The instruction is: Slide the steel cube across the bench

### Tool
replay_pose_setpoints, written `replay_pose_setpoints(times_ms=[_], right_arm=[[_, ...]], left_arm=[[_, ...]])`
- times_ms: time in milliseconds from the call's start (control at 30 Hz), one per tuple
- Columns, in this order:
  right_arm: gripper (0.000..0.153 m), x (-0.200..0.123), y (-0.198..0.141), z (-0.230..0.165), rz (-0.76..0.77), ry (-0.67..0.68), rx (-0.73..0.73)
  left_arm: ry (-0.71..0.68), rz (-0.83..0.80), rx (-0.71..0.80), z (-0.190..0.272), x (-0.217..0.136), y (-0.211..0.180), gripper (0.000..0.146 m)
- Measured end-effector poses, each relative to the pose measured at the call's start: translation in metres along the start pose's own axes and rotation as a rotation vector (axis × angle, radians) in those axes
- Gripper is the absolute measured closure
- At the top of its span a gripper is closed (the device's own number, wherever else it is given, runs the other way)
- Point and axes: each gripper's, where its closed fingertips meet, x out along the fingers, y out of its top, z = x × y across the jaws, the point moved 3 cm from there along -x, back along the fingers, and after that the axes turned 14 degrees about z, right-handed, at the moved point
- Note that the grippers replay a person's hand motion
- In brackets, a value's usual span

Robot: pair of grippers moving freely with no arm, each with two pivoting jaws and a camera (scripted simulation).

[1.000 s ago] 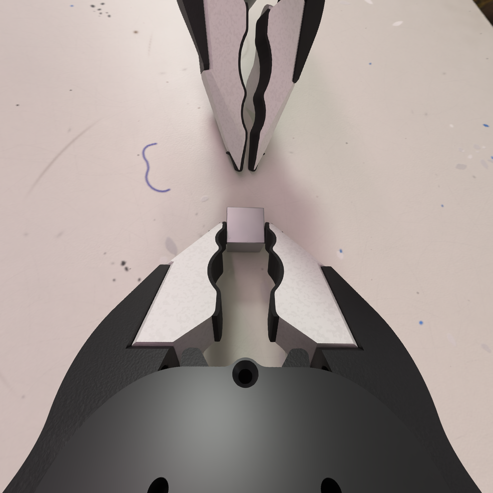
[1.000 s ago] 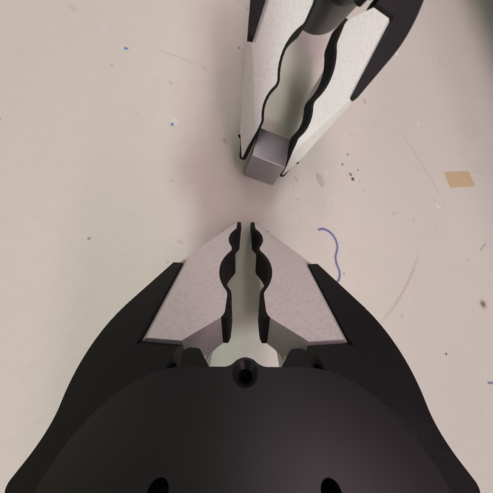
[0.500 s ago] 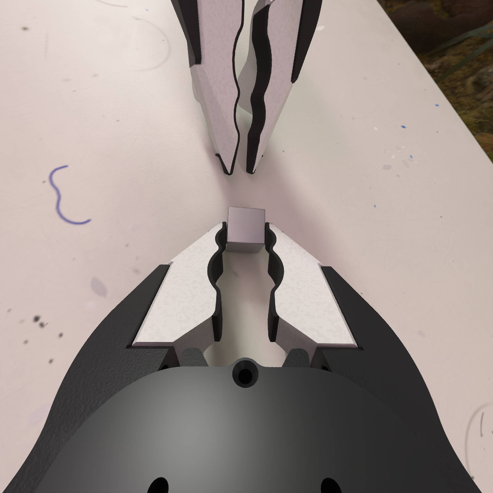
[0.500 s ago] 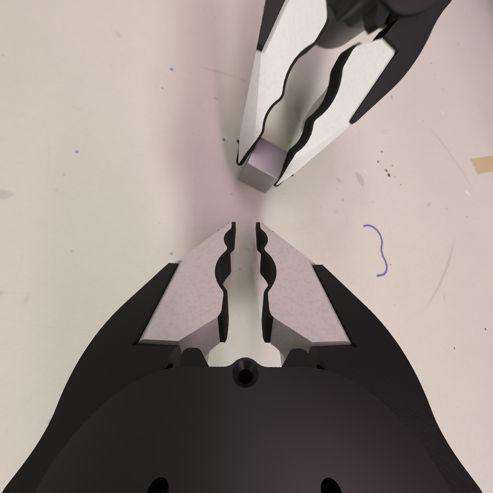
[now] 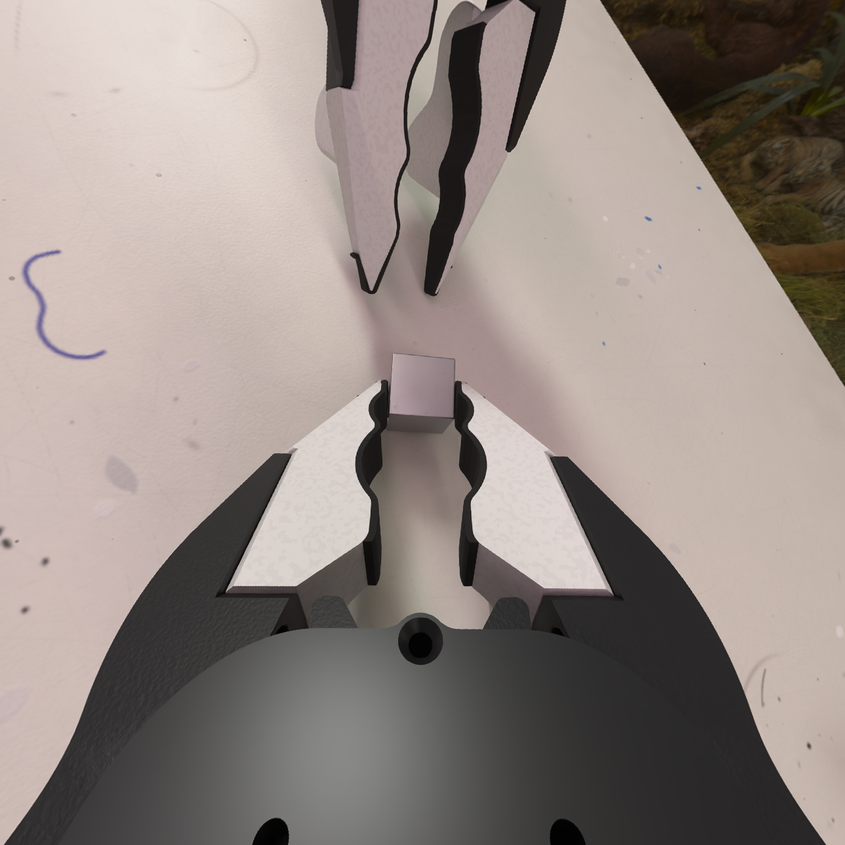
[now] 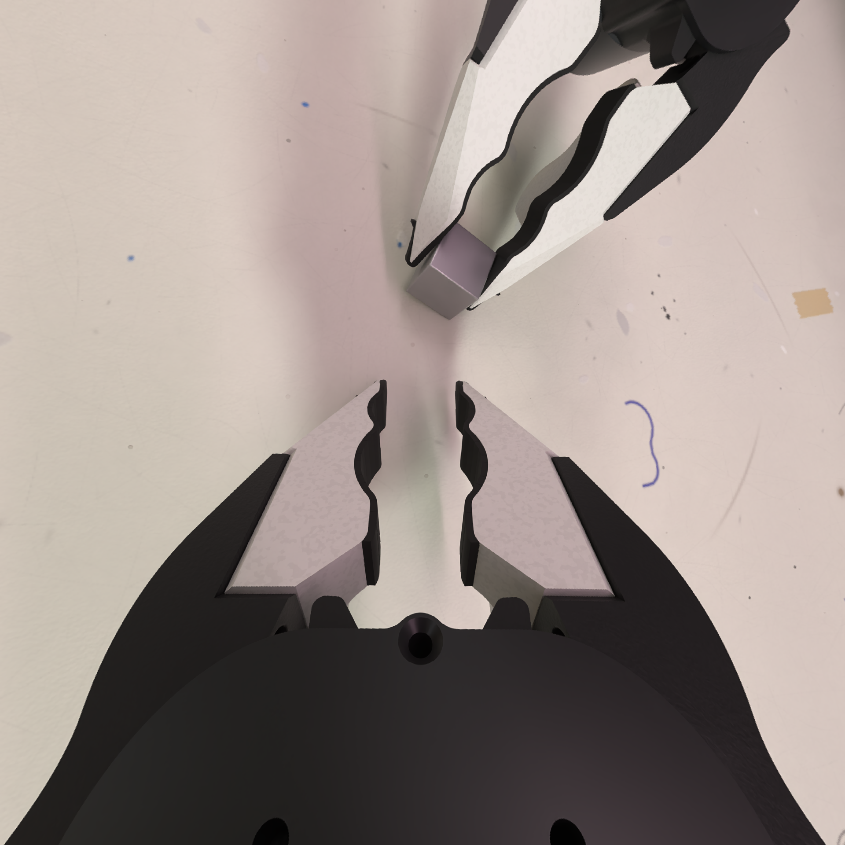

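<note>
Left gripper (image 5: 421, 388) clamping steel cube (image 5: 423, 393), right gripper (image 6: 421, 388) parted

text: none readable | marks: blue squiggle (image 5: 50, 306) on bench (image 5: 183, 160), left of left gripper (image 5: 421, 388)

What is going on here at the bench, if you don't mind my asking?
The left gripper is shut on a small steel cube, pinching it at the fingertips while it sits on the white bench. The right gripper faces it from the other side, open and empty, a short gap from the cube. The bench's edge is close by on one side.
</note>
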Motion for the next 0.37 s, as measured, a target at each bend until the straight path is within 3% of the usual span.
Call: replay_pose_setpoints(times_ms=[367], right_arm=[[0.117, -0.0002, 0.004, 0.0034, 0.037, 0.008, 0.067]], left_arm=[[-0.022, -0.008, 0.006, 0.0033, 0.0001, -0.001, 0.117]])
